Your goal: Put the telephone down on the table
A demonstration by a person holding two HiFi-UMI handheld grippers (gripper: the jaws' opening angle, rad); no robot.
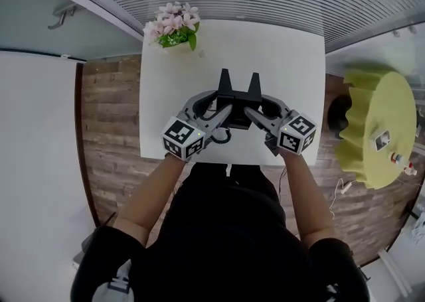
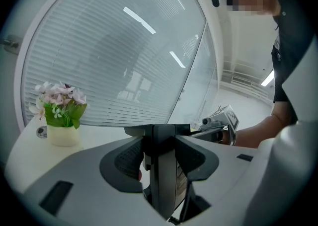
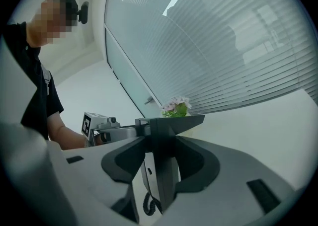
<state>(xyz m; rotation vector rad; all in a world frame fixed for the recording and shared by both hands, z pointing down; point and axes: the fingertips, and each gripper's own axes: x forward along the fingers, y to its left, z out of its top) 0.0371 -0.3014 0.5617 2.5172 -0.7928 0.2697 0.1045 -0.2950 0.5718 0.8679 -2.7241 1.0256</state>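
Note:
The black telephone hangs low over the white table, tilted, and whether it touches the top I cannot tell. My left gripper is shut on its left side and my right gripper on its right side. In the left gripper view the telephone's dark edge stands upright, clamped in the left gripper. The right gripper view shows the same clamp: the right gripper grips the telephone's edge, with the coiled cord dangling below.
A pot of pink flowers stands at the table's far left corner. A yellow-green round table with small items is to the right, on the wooden floor. A slatted glass wall runs behind the table.

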